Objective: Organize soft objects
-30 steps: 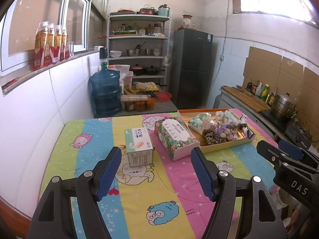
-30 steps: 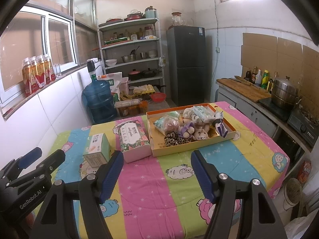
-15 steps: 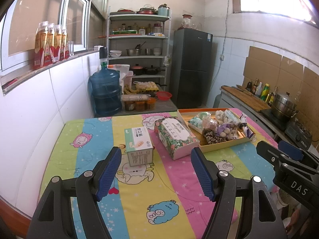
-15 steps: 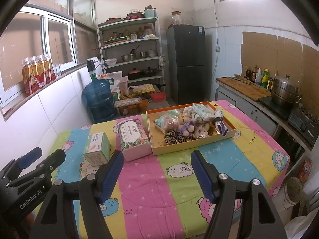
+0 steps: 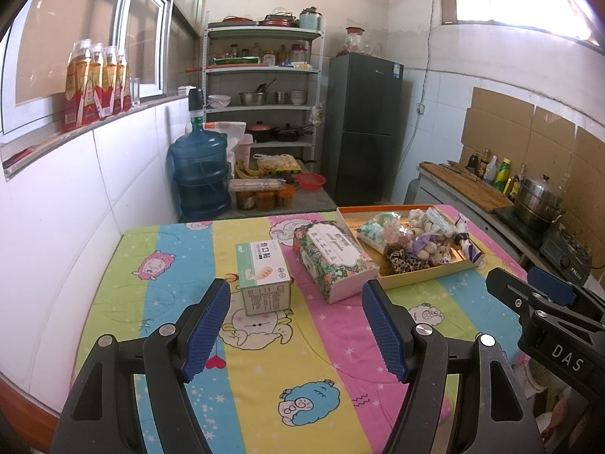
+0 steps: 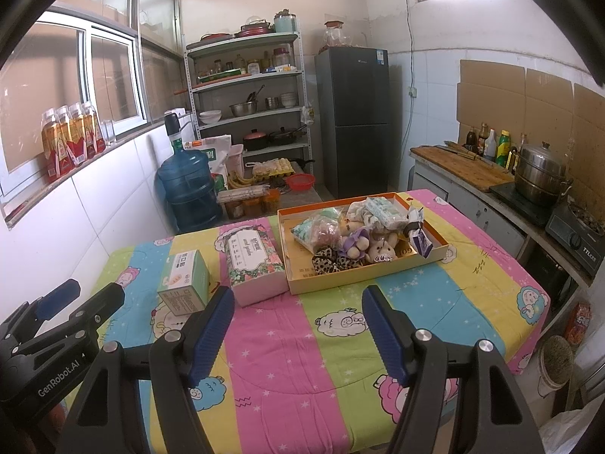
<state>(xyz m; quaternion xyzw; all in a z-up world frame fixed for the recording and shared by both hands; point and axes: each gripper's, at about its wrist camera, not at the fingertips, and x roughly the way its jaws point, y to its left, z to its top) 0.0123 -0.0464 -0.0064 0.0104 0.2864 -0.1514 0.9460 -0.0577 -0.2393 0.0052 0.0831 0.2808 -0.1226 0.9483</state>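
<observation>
An orange tray (image 6: 298, 283) sits at the far right of the striped table, also in the left wrist view (image 5: 416, 282). It holds a pile of soft things: a leopard-print plush (image 6: 328, 258), a purple plush (image 6: 355, 244), a beige bear (image 6: 382, 251) and bagged items (image 6: 317, 229). A floral tissue box (image 5: 332, 255) and a green-white box (image 5: 262, 276) stand left of the tray. My left gripper (image 5: 297, 335) is open and empty over the near table. My right gripper (image 6: 297, 335) is open and empty too, short of the tray.
A blue water jug (image 5: 200, 178), a metal shelf (image 5: 261, 113) and a dark fridge (image 5: 363, 128) stand beyond the table. A counter with a steel pot (image 6: 539, 174) runs along the right. The white tiled wall (image 5: 56, 227) borders the table's left side.
Both views have crept slightly forward and down toward the table. Both grippers stay open and nothing on the table has moved.
</observation>
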